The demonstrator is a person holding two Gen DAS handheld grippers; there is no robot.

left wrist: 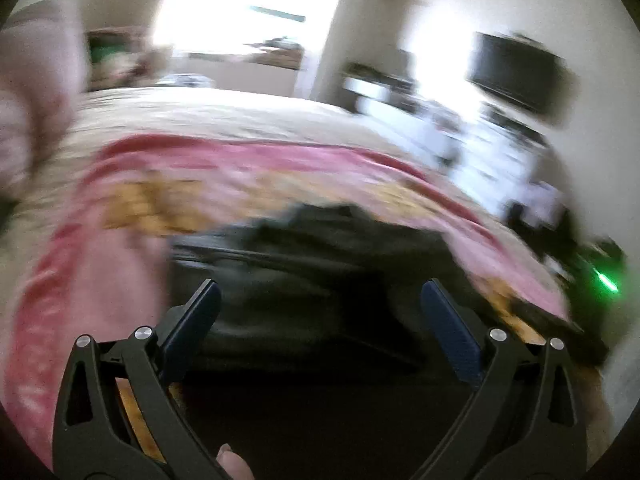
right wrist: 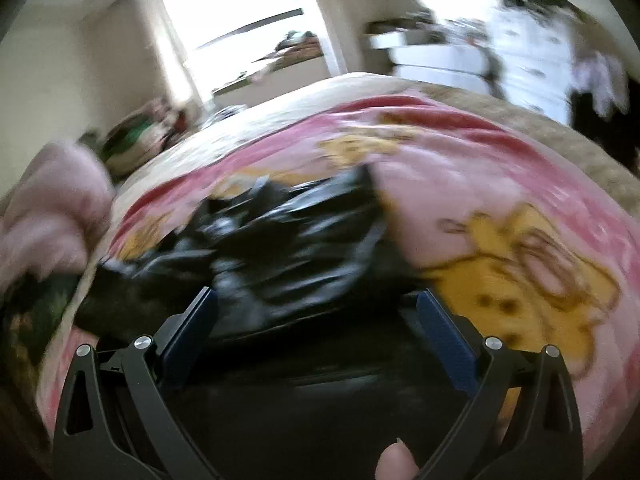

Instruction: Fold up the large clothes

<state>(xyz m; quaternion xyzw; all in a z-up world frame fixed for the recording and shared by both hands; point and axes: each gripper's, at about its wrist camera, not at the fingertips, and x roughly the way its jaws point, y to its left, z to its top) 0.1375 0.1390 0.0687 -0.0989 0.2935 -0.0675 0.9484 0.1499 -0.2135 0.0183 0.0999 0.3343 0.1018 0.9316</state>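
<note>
— Lying on the bed (left wrist: 240,116): dark garment (left wrist: 304,248), spread over a pink blanket (left wrist: 248,160) with yellow patches. Crumpled and glossy in the right wrist view (right wrist: 280,232), flatter in the left.

— Held by anything?

— No. Left hand-held gripper (left wrist: 320,312) spread wide, blue pads (left wrist: 450,328) apart, nothing pinched between them; garment just below and ahead. No earlier view to compare.

— And the other?

— Right hand-held gripper (right wrist: 318,316) also spread, pads (right wrist: 444,332) well apart, hovering over the near dark edge of the garment. Touching the cloth or not: cannot tell, too blurred.

— Any hands?

— Fingertip (left wrist: 234,462) at the bottom edge in the left view, between the gripper arms. Another fingertip (right wrist: 394,464) at the bottom in the right view.

— Around the garment?

— Blanket running across the bed under it, red border at the far side. Beige bedding beyond. Pink bundle (right wrist: 52,208) of cloth at the left, beside something green.

— Farther out?

— Bright window (left wrist: 248,4) at the back wall. Black screen (left wrist: 516,68) on the right wall in the left view, white furniture (right wrist: 480,52) below, cluttered. Green light (left wrist: 606,280) at the right edge. All smeared by motion blur.
</note>
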